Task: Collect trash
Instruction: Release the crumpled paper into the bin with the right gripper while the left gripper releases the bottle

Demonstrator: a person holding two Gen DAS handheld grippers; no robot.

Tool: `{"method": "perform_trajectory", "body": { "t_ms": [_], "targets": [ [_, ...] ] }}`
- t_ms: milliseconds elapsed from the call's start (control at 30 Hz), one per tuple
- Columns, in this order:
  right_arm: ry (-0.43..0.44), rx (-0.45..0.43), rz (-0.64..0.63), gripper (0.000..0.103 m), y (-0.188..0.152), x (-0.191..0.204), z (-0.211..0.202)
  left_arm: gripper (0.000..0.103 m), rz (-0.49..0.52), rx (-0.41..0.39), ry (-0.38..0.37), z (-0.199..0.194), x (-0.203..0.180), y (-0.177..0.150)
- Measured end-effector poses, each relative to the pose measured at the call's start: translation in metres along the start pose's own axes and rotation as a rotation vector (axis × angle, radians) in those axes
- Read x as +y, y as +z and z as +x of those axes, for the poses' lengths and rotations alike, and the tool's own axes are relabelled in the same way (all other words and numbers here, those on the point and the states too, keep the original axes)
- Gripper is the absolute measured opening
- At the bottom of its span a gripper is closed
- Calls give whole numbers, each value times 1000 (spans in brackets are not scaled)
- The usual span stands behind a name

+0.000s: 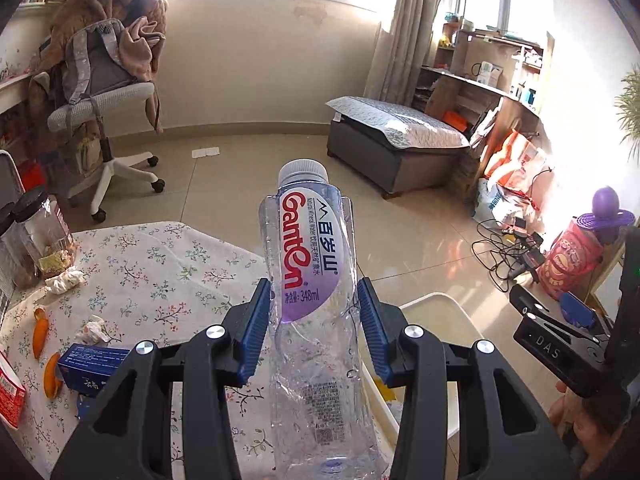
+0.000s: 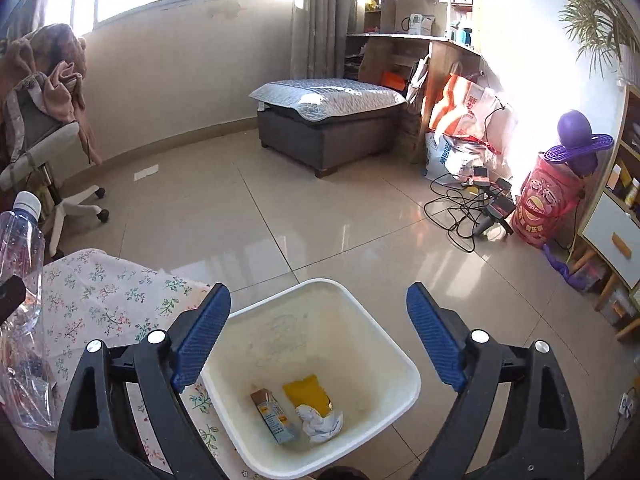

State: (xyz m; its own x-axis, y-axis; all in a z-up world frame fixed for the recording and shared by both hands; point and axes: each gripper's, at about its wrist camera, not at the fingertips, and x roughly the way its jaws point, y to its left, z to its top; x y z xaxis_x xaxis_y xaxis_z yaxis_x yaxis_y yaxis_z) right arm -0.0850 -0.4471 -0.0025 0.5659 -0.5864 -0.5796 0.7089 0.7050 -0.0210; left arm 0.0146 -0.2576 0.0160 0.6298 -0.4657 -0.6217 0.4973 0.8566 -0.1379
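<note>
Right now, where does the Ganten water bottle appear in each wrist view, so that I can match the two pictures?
Left wrist view: the Ganten water bottle stands upright at the centre, clamped between the left gripper's blue pads.
Right wrist view: the same bottle shows at the far left edge, above the floral tablecloth.
Shared landmark: the white trash bin beside the table.

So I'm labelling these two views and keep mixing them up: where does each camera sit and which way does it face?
Left wrist: on the left gripper, looking past the clamped water bottle across table and floor; the right gripper and a hand show.
Right wrist: on the open right gripper, looking down into the white bin.
Shared: bottle, bin, table, ottoman.
</note>
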Motion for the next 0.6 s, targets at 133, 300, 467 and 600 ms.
{"method": "perform_trajectory", "body": {
  "t_ms": [133, 300, 467, 600],
  "targets": [
    [-101, -51, 99, 96, 6, -37, -4, 44, 18, 61, -64, 23, -30, -5],
    [-168, -50, 197, 96, 8, -72, 0, 44, 43, 132, -147, 50, -68, -10],
    [-214, -71, 282, 96, 8, -97, 0, 47, 54, 197, -220, 72, -101, -11],
    [-279, -122, 319, 96, 11, -107, -4, 66, 93, 204, -246, 77, -119, -12]
  ]
}}
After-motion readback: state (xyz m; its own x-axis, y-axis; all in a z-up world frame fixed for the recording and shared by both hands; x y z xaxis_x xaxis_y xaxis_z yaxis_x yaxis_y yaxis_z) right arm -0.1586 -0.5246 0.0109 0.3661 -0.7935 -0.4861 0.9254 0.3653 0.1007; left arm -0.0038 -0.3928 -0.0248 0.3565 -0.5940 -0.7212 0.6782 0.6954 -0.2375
